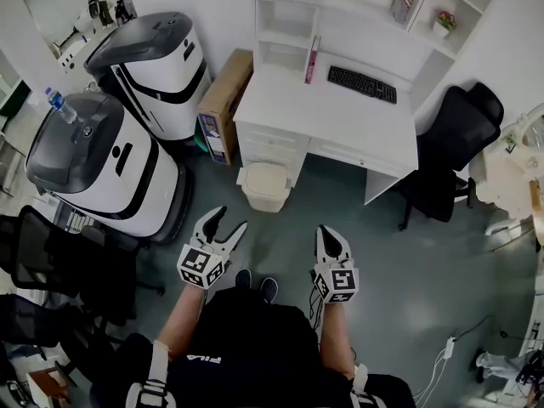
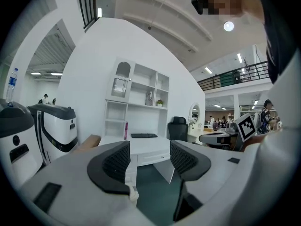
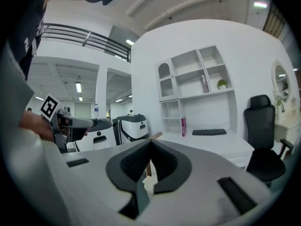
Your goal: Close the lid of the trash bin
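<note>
Standby at waist height, bin not yet reached.
You hold both tools low and well short of the small cream plastic trash bin (image 1: 265, 185), which stands on the floor just beside the white desk (image 1: 340, 113). Your left gripper (image 1: 230, 220) has its jaws apart and empty, probably readied to push the lid. Your right gripper (image 1: 330, 234) has its jaws together on nothing. Whether the lid is up is unclear from above.

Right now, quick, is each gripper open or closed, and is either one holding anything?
The white, black-padded left gripper: open, nothing between its jaws.
The white, black-padded right gripper: shut, holding nothing.
</note>
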